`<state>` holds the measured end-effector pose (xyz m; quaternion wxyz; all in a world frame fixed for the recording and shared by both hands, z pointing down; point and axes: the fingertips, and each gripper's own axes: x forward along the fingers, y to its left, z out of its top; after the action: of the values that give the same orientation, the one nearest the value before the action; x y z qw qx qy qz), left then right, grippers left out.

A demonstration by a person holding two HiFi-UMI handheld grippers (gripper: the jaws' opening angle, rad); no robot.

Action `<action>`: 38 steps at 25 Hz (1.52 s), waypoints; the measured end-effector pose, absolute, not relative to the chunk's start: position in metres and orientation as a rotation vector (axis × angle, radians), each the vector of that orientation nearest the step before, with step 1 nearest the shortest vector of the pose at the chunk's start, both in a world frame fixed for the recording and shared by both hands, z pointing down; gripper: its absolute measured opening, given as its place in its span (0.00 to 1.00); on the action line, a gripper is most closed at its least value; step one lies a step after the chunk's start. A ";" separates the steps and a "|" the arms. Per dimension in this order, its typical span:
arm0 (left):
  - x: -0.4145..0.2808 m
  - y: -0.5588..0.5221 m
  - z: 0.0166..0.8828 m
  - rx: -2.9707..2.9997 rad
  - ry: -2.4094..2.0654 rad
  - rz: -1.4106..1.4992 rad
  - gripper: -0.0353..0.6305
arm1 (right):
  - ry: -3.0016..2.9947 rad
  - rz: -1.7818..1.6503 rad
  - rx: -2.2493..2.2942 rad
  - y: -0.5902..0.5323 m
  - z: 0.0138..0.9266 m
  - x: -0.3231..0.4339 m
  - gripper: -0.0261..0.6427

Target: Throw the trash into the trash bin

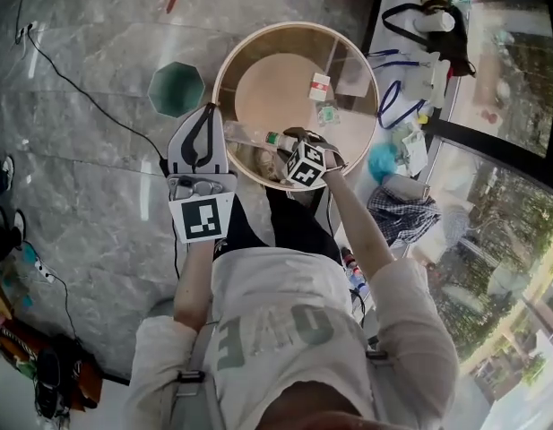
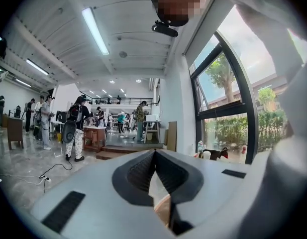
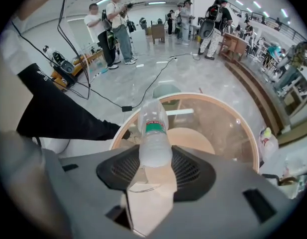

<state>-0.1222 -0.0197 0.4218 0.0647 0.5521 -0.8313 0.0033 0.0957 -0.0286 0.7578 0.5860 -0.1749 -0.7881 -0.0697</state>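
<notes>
Right gripper (image 3: 154, 156) jaws clenched on one end of clear plastic bottle (image 3: 152, 128), held above round glass bench (image 1: 216, 92). Green trash bin (image 1: 176, 88) stood on floor beside bench. Left gripper (image 2: 154, 153) jaws closed, empty. We judged bottle light, thin-walled, crushable and slick, so firm mid-body grip would suit.

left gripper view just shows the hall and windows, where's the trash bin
Observer: Head view shows the round bin on the floor in front of the person; the left gripper shows by its left rim.
Operator: right one holding anything
Observer: Yes, the right gripper is shut on a clear plastic bottle over the bin's near edge.
Operator: bin empty
Observer: No, small packets lie on its bottom.
</notes>
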 end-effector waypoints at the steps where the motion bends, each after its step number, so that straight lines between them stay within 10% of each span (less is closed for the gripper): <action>1: -0.124 -0.019 0.412 1.669 -2.524 0.005 0.07 | -1.869 -0.169 -0.399 -0.028 0.745 0.090 0.34; 27: -0.127 0.029 0.334 1.633 -2.673 -0.035 0.07 | -2.562 -0.092 -0.319 0.015 0.461 -0.020 0.34; 38: -0.168 0.092 0.362 1.377 -2.760 -0.057 0.07 | -2.477 -0.152 -0.478 0.037 0.489 -0.087 0.34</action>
<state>-0.1681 0.0919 0.3616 0.0284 0.4461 -0.8943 -0.0186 -0.0873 0.0371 0.4888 0.3025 -0.1802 -0.9342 -0.0574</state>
